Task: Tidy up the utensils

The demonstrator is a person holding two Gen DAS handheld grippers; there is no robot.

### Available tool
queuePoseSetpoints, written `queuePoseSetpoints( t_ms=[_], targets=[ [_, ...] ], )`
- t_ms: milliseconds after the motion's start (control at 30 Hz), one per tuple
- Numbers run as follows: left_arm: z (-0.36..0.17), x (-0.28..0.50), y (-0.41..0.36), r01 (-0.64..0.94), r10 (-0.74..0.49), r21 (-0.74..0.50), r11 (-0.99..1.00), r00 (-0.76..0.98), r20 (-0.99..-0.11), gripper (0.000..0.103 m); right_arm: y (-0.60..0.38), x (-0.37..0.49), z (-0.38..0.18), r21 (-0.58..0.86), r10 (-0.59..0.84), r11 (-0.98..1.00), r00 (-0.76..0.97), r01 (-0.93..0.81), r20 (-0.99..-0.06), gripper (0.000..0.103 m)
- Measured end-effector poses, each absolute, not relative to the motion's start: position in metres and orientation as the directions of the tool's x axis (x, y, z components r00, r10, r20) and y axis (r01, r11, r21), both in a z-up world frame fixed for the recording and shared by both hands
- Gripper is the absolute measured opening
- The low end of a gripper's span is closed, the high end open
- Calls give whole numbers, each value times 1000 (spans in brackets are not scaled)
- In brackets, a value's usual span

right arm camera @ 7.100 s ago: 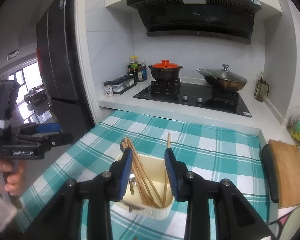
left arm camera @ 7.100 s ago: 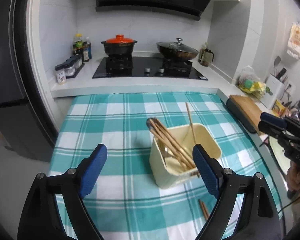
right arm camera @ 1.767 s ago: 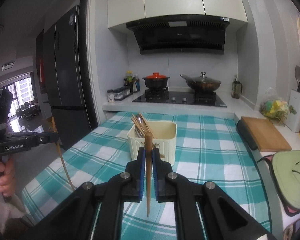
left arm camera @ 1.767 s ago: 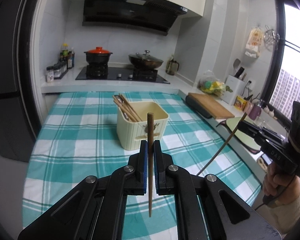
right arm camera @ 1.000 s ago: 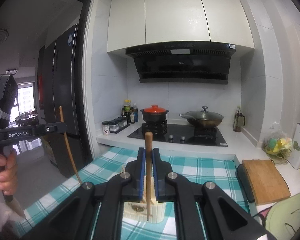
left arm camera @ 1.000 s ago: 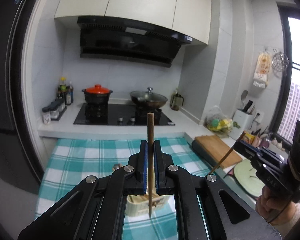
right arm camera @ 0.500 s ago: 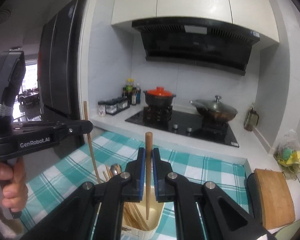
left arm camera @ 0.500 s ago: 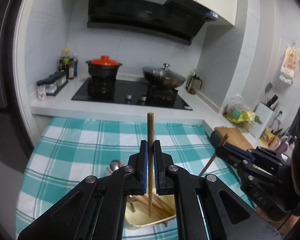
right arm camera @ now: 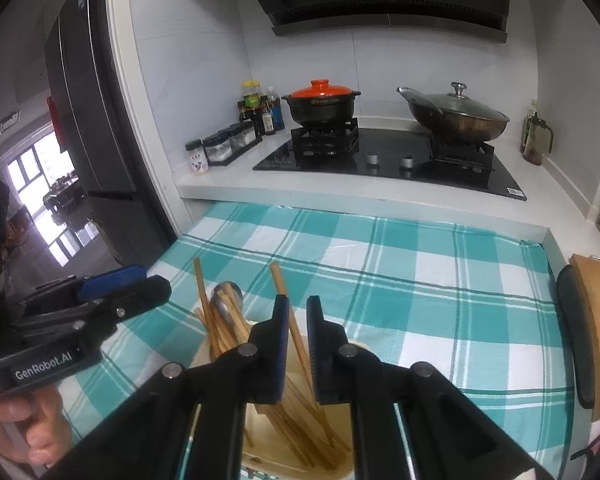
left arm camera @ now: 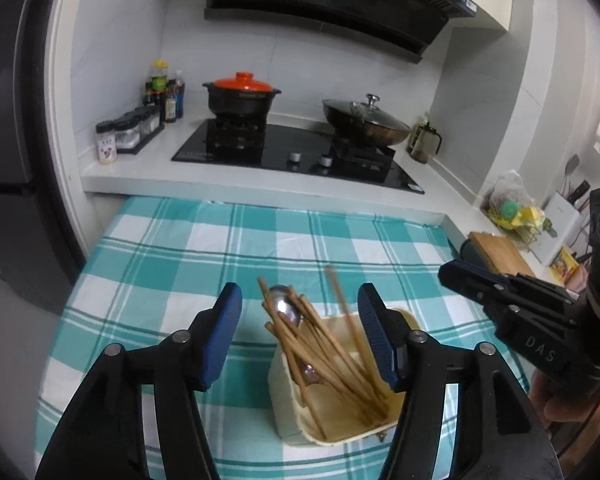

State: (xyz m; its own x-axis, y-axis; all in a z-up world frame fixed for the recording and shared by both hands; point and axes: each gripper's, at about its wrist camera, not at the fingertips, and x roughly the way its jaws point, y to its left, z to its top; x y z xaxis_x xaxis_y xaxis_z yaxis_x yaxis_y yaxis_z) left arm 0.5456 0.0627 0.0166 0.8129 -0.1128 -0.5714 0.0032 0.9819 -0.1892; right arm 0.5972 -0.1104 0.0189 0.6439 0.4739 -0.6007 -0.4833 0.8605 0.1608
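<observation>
A cream utensil holder stands on the teal checked tablecloth. It holds several wooden chopsticks and a metal spoon. My left gripper is open and empty just above the holder. My right gripper hovers over the holder, its jaws a little apart. A chopstick stands loose between them with its lower end in the holder. The spoon leans at the holder's left side.
A stove with a red-lidded pot and a lidded wok is behind the table. Spice jars stand at back left. A wooden cutting board lies to the right. A dark fridge is at left.
Both grippers came down over the holder and opened. The two chopsticks they held now stand in the holder with the others.
</observation>
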Motion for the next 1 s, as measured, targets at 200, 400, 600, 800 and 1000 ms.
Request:
queuePoseSetpoints(
  t_ms=[200, 400, 600, 800, 1000],
  targets=[
    [63, 464, 66, 4, -37, -73, 997, 884, -466, 99, -132, 531, 76, 137, 504, 856, 745, -498, -437, 48],
    [72, 369, 39, -87, 105, 64, 994, 915, -390, 103, -160, 434, 116, 139, 506, 861, 805, -489, -310, 74],
    [49, 299, 17, -165, 186, 90, 982, 906, -381, 103, -179, 341, 104, 132, 451, 892, 847, -431, -280, 103],
    [41, 255, 7, -257, 278, 105, 961, 897, -343, 103, -195, 287, 70, 160, 373, 927, 867, -338, -329, 103],
    [34, 240, 4, -234, 246, 80, 969, 878, -411, 103, -193, 261, 55, 125, 344, 939, 865, -320, -365, 103]
  ],
)
